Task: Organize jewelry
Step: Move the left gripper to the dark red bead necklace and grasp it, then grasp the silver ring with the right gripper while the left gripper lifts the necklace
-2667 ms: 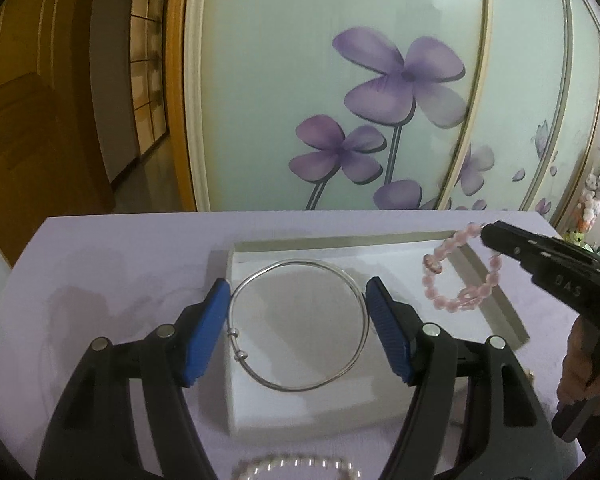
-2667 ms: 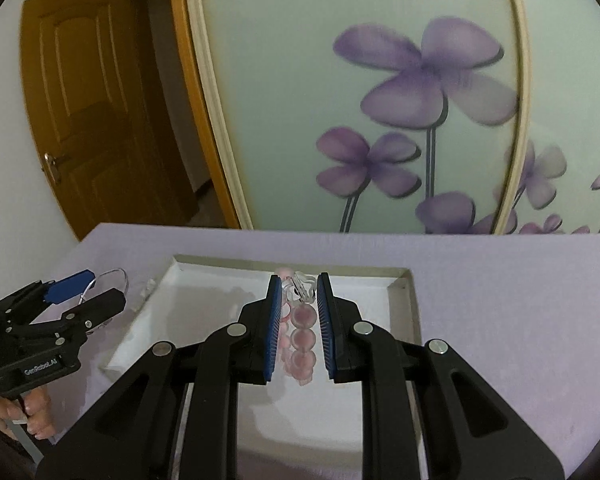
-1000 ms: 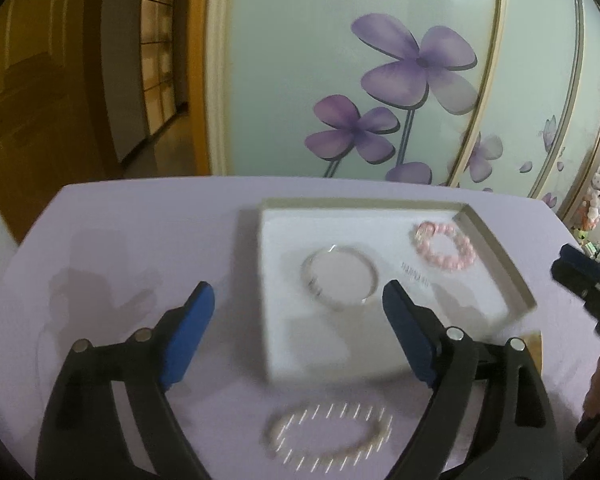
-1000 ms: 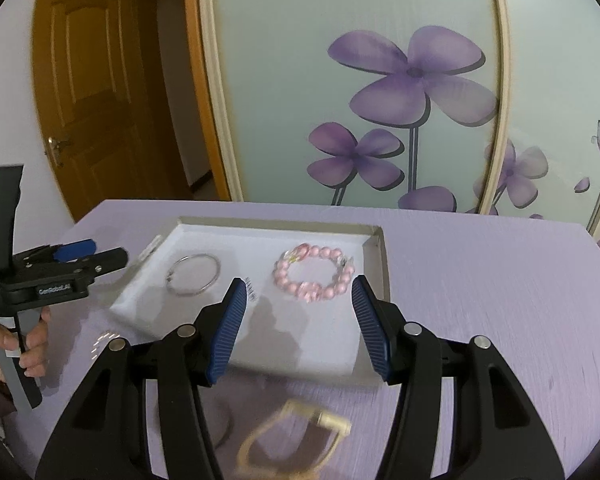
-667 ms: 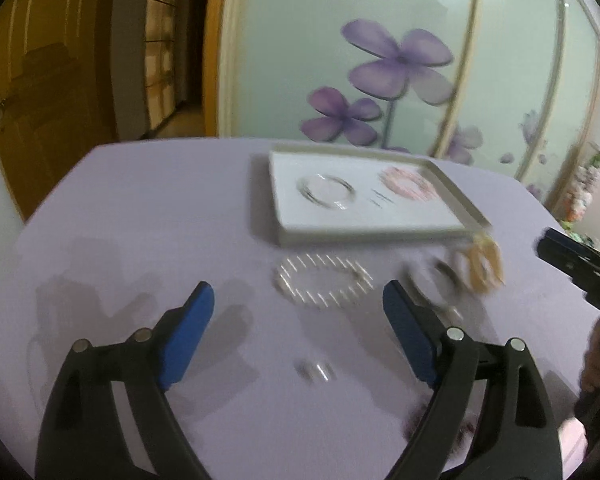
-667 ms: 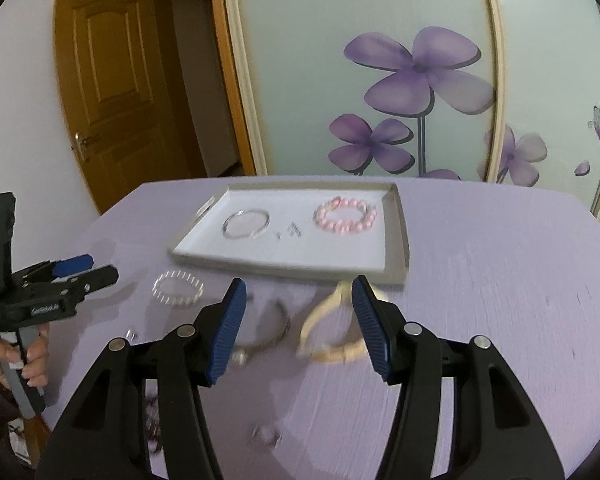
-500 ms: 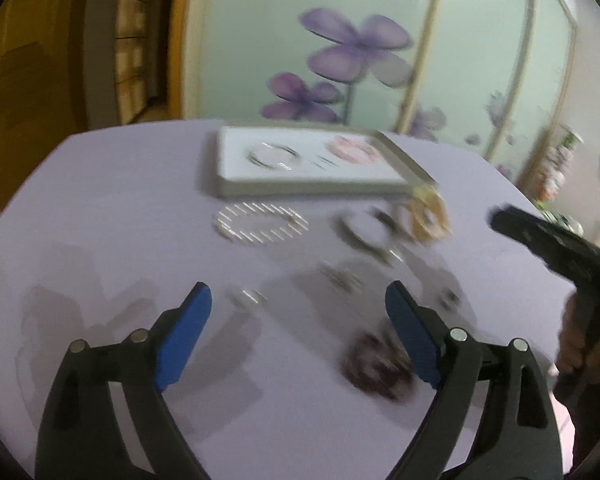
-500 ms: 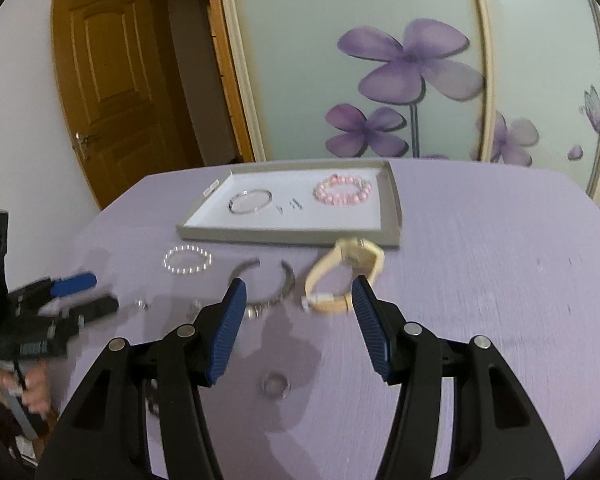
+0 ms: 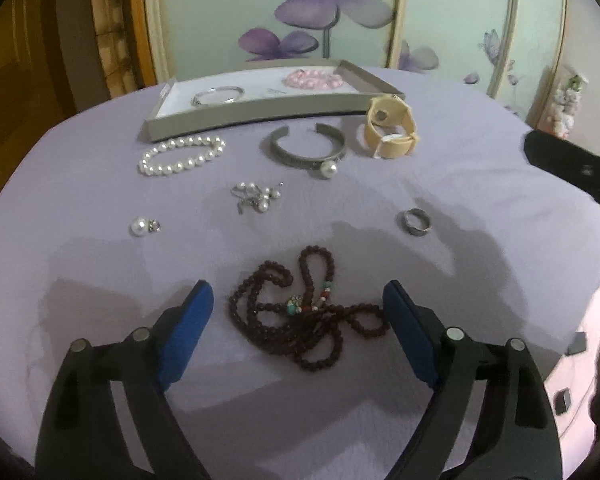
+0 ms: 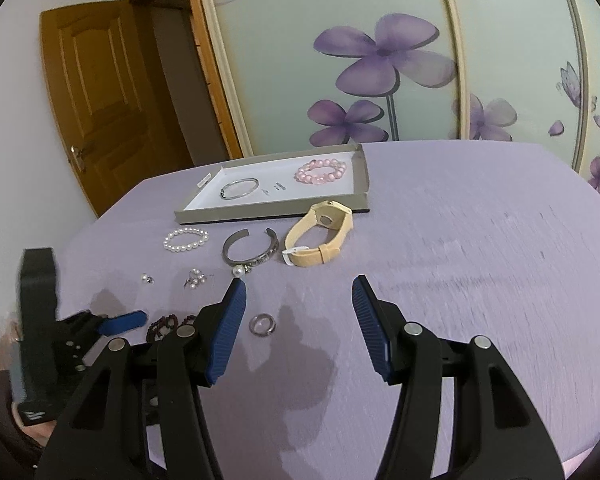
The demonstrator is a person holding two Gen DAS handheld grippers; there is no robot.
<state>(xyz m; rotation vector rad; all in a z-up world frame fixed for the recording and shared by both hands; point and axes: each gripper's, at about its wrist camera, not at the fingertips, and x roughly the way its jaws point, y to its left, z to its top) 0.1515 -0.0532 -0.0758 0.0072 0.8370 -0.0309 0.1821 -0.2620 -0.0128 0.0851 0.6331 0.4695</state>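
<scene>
A dark red bead necklace lies in a heap on the purple tablecloth. My left gripper hangs just over it, jaws wide apart and closing, with the beads between the blue pads but untouched. My right gripper stands open over bare cloth with nothing between its fingers, and a silver ring lies beside its left finger. At the back, the grey tray holds a silver bangle and a pink bead bracelet.
In front of the tray lie a pearl bracelet, a grey cuff with a pearl and a beige watch. Pearl earrings and a single pearl lie nearer. The round table's edge curves close on both sides.
Both grippers have pulled back from the tray toward the near side of the table. The left one has sunk over the dark bead necklace, which has come into view between its fingers.
</scene>
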